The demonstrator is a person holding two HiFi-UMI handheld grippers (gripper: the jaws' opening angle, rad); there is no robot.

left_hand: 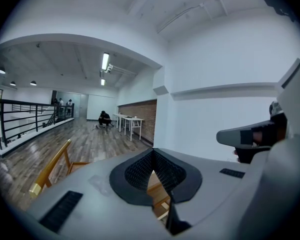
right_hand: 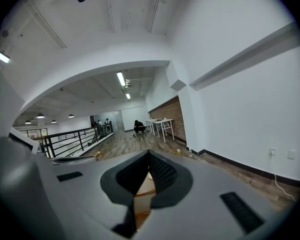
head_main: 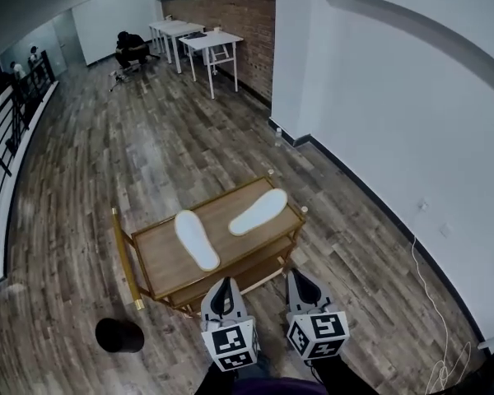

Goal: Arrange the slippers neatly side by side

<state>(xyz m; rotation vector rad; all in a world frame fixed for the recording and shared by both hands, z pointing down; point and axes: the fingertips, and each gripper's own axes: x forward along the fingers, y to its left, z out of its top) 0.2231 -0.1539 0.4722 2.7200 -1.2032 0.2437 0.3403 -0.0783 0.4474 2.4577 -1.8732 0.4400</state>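
White slipper (head_main: 197, 239), mate (head_main: 258, 211) angled apart (perhaps upturned)

I see a two-tier wooden cart with a gold metal frame (head_main: 160, 257) standing on the dark plank floor (head_main: 107, 163). Two flat white slippers lie on its top surface. One slipper (head_main: 197, 239) sits left of centre, running from the far edge toward the near edge. The other (head_main: 258, 211) lies by the far right corner, angled across. They are apart and not parallel.
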